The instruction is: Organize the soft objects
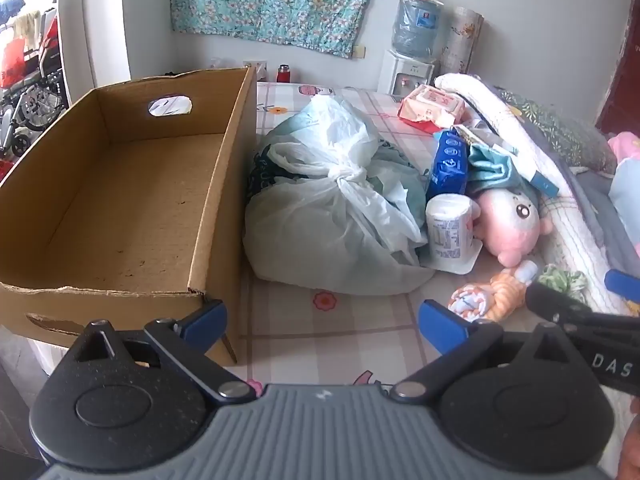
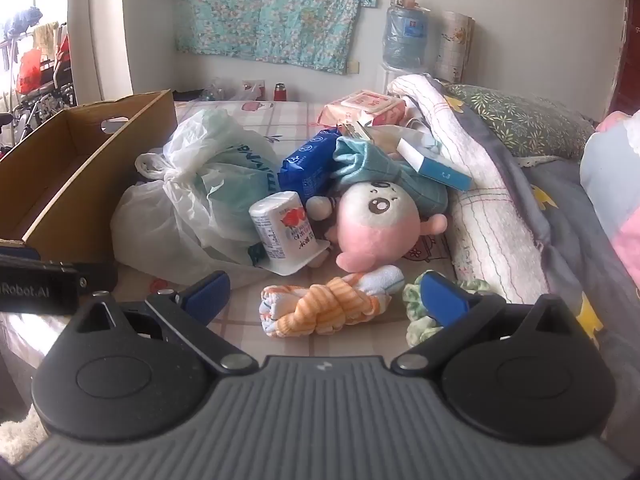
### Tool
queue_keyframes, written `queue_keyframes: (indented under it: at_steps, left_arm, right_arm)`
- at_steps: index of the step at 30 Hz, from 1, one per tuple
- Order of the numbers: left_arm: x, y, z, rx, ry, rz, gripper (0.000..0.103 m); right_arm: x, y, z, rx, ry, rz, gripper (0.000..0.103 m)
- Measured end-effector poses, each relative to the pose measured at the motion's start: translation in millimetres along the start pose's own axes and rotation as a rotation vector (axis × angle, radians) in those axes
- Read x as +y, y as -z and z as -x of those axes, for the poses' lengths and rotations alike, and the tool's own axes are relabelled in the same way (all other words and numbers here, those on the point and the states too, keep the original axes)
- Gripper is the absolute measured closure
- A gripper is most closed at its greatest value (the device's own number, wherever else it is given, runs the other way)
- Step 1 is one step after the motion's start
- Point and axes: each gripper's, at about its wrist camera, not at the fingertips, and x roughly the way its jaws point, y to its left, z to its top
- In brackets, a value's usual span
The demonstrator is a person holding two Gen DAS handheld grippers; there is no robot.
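Observation:
An empty cardboard box stands on the bed at the left; it also shows in the right wrist view. My left gripper is open and empty, beside the box's near right corner. My right gripper is open and empty, its fingers either side of a knotted orange-striped sock bundle, just short of it. A green scrunchie lies by its right finger. A pink plush doll lies behind. A tied white plastic bag sits by the box.
A white tissue roll, blue packet, small blue-white box and pink wipes pack lie around the doll. A folded quilt and pillow run along the right. A water dispenser stands behind.

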Motion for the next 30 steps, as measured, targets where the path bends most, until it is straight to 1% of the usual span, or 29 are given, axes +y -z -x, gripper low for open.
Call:
queue_keyframes:
  at_steps: [2, 5, 8, 11, 30]
  left_arm:
    - [5, 0, 1, 0.001, 0.005, 0.013, 0.001]
    - [4, 2, -3, 0.006, -0.009, -0.001, 0.001]
    - [-7, 6, -2, 0.005, -0.034, -0.027, 0.001]
    - [-8, 6, -5, 0.027, -0.026, -0.025, 0.001]
    - [-11, 8, -1, 0.027, -0.029, -0.021, 0.001]
  right_arm:
    - [-1, 0, 1, 0.005, 0.002, 0.001, 0.001]
    - [-4, 0, 2, 0.012, 0.007, -0.012, 0.001]
    - [-6, -1, 1, 0.013, 0.014, -0.021, 0.001]
    - [-10, -1, 1, 0.008, 0.014, -0.029, 0.001]
    - [-9, -2, 0, 0.023, 0.010, -0.025, 0.001]
